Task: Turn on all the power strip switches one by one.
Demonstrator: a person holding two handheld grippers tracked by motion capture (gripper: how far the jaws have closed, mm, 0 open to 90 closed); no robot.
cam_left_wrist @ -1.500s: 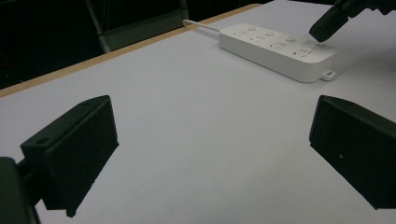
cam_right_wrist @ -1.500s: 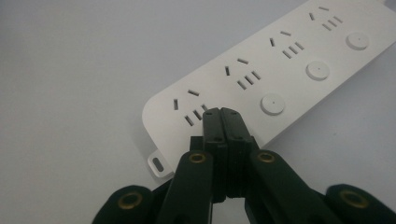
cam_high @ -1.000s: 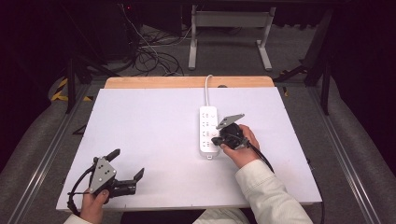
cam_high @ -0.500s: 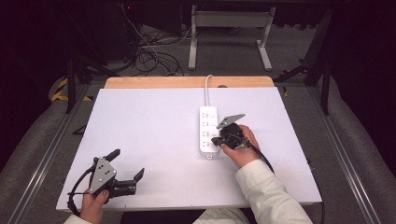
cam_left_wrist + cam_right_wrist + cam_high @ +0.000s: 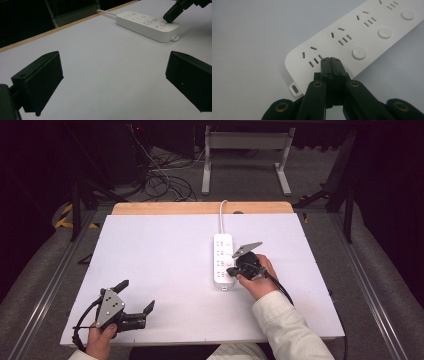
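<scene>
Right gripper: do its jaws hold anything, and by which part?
Nothing held. The right gripper is shut on itself, tips on the power strip at its near end.

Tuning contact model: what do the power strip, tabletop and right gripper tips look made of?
Power strip: looks like hard white moulded plastic, matte to satin; rounded corners, crisp slots, round buttons.
Tabletop: smooth matte white sheet, maybe laminate or board; a wood-coloured edge shows at the far side.
Right gripper: jaws shut, tips on the strip; black matte, probably plastic, with brass-coloured pivots.
</scene>
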